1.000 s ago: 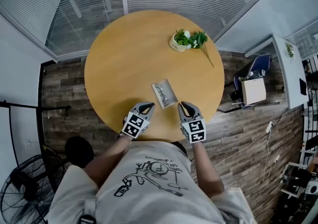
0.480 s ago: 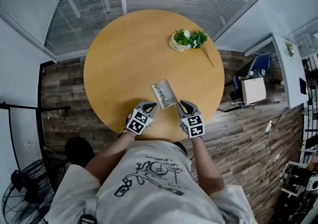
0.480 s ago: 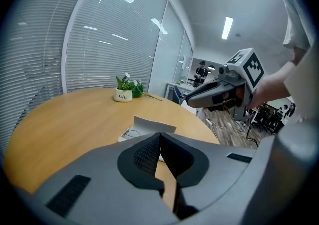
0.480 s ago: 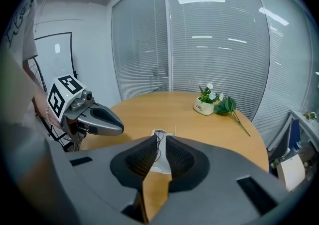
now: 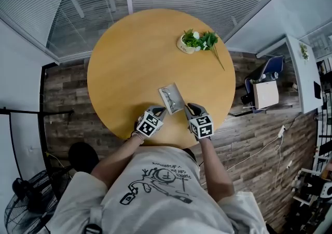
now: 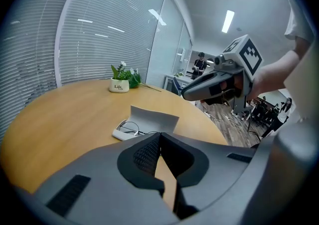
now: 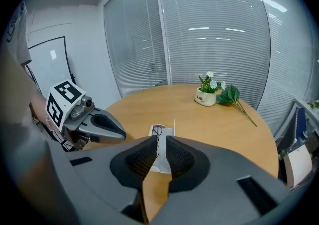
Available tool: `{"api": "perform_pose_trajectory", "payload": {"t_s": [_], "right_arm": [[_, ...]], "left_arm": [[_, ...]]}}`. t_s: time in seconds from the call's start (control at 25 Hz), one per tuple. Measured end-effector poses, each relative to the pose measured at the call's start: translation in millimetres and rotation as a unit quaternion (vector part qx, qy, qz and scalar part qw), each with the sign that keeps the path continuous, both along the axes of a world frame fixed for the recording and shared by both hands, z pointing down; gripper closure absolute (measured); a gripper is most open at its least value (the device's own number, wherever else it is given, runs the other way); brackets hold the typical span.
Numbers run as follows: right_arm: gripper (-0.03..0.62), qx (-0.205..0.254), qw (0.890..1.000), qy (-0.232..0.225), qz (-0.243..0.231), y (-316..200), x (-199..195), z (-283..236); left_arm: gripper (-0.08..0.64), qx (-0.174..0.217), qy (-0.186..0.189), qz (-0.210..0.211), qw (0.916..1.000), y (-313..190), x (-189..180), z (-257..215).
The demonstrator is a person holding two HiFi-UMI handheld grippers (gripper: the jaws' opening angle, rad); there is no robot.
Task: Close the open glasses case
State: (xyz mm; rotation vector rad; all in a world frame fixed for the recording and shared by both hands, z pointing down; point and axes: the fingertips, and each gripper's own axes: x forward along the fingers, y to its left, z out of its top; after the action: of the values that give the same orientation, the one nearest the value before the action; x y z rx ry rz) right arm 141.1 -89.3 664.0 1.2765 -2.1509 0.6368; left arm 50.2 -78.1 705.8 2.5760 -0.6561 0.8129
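The glasses case (image 5: 172, 98) lies open on the round wooden counter (image 5: 127, 56), near the edge closest to the person and between the two grippers. Its long axis runs from that near edge toward the middle of the counter, with the far end angled slightly to the person's left. The white base holds a pair of glasses (image 5: 165, 93) on the person's left side of the case. The lid (image 6: 154, 118) stands raised along the long edge on the person's right side; the right gripper view shows it edge-on as a thin upright line. The left gripper (image 5: 160, 110) sits just beside the near left corner of the case, above the counter, with its jaw tips together and nothing between them. The right gripper (image 5: 190, 108) sits just beside the near right corner, on the lid side, with its jaws a narrow gap apart and holding nothing; part of the case shows through that gap. Neither gripper visibly touches the case. A white pot of green leaves and white flowers (image 5: 188, 44) stands well apart from the case, at the far right of the counter.
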Motion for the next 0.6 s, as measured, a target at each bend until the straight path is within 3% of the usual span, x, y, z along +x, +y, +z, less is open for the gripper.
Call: {"api": "perform_pose_trajectory", "payload": {"t_s": [0.6], "right_arm": [[0.514,-0.067,0.996,-0.049,0.02,-21,9,43]], "left_arm": [[0.541,-0.028,-0.035,0.023,0.9987,-5,15,36]]}}
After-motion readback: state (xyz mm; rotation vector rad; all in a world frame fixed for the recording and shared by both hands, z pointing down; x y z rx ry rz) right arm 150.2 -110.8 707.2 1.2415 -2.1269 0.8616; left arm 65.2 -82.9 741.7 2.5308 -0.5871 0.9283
